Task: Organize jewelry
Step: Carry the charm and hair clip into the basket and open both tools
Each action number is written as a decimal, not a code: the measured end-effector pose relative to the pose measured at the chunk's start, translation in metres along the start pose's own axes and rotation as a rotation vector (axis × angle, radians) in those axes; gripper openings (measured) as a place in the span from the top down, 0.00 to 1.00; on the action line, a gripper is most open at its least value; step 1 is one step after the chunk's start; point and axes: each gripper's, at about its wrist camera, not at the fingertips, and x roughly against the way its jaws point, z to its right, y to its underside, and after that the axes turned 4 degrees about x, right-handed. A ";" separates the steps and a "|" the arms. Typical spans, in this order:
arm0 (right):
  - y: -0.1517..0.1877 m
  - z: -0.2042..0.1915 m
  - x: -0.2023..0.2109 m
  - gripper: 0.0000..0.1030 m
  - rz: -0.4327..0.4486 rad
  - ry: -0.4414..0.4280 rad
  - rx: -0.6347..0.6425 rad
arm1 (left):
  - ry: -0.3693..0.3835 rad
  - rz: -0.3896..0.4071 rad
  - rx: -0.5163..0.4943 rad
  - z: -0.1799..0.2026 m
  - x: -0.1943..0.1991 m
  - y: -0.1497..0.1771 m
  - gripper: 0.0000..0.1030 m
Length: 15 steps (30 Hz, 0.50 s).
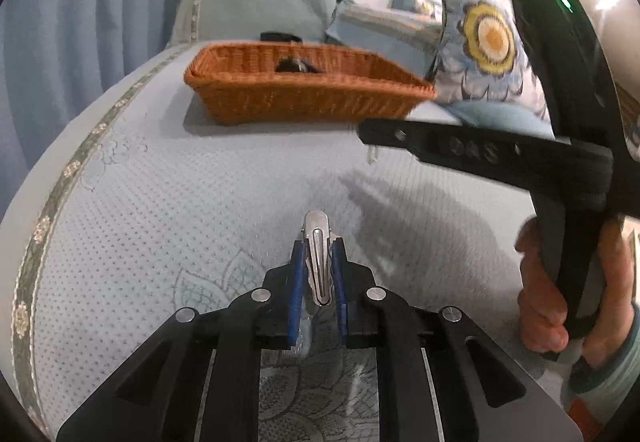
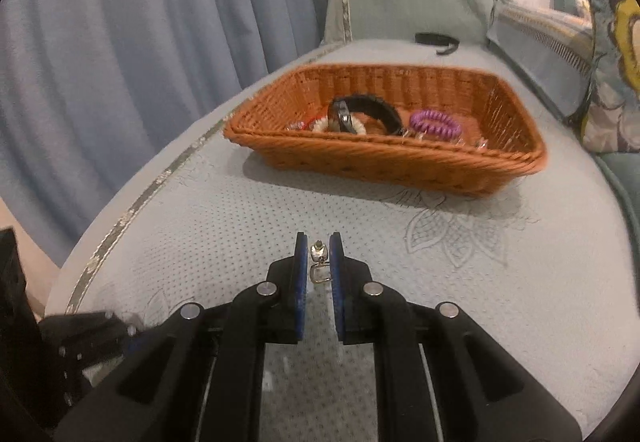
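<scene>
1. The wicker basket (image 2: 384,150) lies straight ahead of both grippers on the quilted mattress (image 2: 200,226), its long axis crosswise to the right gripper's line. Judging by the two views, the right gripper (image 2: 319,262) is nearer to it than the left.
2. The left gripper (image 1: 318,266) has its jaws clamped on a smooth metal hair clip (image 1: 317,258), the clip's length pointing forward at the basket.
3. The right gripper's jaws pinch a small metal earring (image 2: 319,260), its loop hanging below.
4. Inside the stiff woven basket sit a black band (image 2: 366,110), a purple coil hair tie (image 2: 435,123) and a white beaded bracelet (image 2: 320,126).
</scene>
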 end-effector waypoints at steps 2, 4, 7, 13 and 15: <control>-0.003 0.001 0.013 0.91 0.022 0.009 0.007 | 0.005 0.023 0.017 -0.002 0.006 -0.006 0.89; -0.009 0.003 0.025 0.91 0.048 0.012 0.009 | 0.001 0.046 0.021 0.000 0.012 -0.012 0.89; -0.029 0.008 0.047 0.91 0.098 0.028 0.016 | -0.007 0.124 0.043 -0.002 0.030 -0.033 0.89; -0.073 0.029 0.052 0.91 0.137 0.076 0.019 | -0.009 0.224 0.047 -0.006 0.037 -0.086 0.89; -0.086 0.039 0.045 0.91 0.133 0.086 0.005 | -0.007 0.245 0.027 -0.006 0.031 -0.108 0.89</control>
